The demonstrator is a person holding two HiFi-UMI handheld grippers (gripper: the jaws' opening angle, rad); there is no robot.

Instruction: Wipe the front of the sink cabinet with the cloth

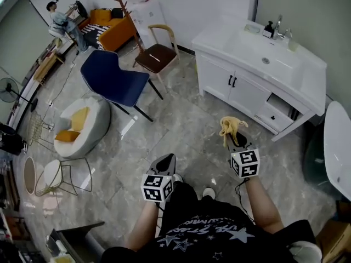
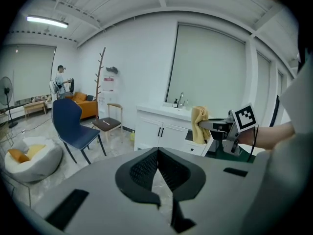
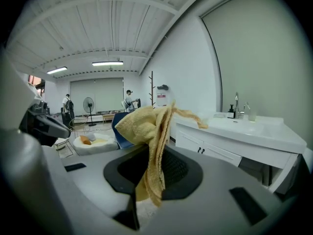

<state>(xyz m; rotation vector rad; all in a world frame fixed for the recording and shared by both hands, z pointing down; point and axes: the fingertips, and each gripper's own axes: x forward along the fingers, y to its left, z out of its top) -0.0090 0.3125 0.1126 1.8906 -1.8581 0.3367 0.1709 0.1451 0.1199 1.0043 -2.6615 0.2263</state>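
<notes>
The white sink cabinet (image 1: 241, 89) stands against the far wall, with two doors with black handles and a lower right drawer (image 1: 276, 113) pulled partly out. A yellow cloth (image 1: 231, 127) hangs from my right gripper (image 1: 233, 138), which is shut on it, well short of the cabinet front. In the right gripper view the cloth (image 3: 149, 131) drapes over the jaws, with the cabinet (image 3: 230, 148) to the right. My left gripper (image 1: 166, 163) is lower left, shut and holding nothing. The left gripper view shows its jaws closed together, the cabinet (image 2: 164, 129) ahead and the cloth (image 2: 199, 124) at right.
A blue chair (image 1: 115, 81) and a brown wooden chair (image 1: 156, 53) stand left of the cabinet. A grey beanbag (image 1: 82, 125) and wire stools lie at the left. A white round-edged object (image 1: 337, 147) sits at the right. A person (image 1: 60, 21) stands far back by an orange sofa.
</notes>
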